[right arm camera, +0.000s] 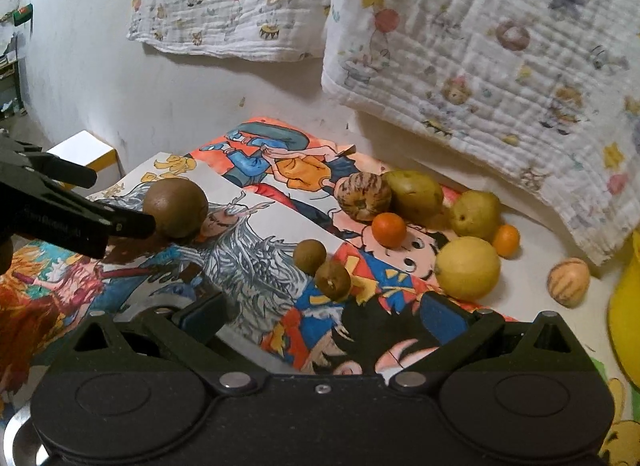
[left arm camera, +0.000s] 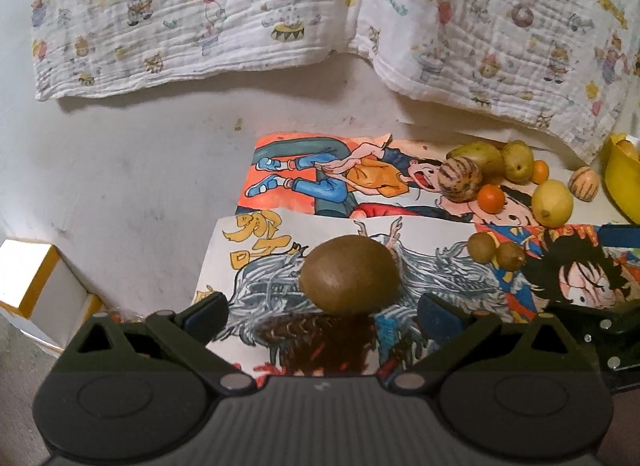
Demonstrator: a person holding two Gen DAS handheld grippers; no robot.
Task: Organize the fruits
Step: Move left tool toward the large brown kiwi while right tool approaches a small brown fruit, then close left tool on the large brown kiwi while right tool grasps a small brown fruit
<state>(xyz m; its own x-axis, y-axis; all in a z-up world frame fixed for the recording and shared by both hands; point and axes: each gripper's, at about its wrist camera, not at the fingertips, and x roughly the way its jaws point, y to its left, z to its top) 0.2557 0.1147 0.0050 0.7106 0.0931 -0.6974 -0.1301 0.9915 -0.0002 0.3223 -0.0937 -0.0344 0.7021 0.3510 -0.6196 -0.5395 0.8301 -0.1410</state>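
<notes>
While my left hand-held gripper point(left arm camera: 322, 312) stands with its jaws spread wide, the large round brown kiwi point(left arm camera: 349, 274) sits on the tabletop just ahead of them, between the fingers but touched by neither. It rests on a white cartoon poster point(left arm camera: 256, 250) bearing yellow hand-drawn characters that I cannot read. From the right wrist view, my right hand-held gripper point(right arm camera: 324, 312) is likewise wide open and holds nothing. Beyond it lie two small brown kiwis point(right arm camera: 322, 266) touching each other, a round yellow lemon point(right arm camera: 467, 268), a small orange mandarin point(right arm camera: 389, 229), a striped tan melon-like fruit point(right arm camera: 363, 195), a green mango point(right arm camera: 414, 195) and a yellow-green pear point(right arm camera: 475, 214), all clustered on an orange cartoon poster point(right arm camera: 280, 153). A yellow plastic bowl point(right arm camera: 626, 306) stands at the right edge. Faint embossed lettering on the left hand-held gripper's arm is too blurred to read.
</notes>
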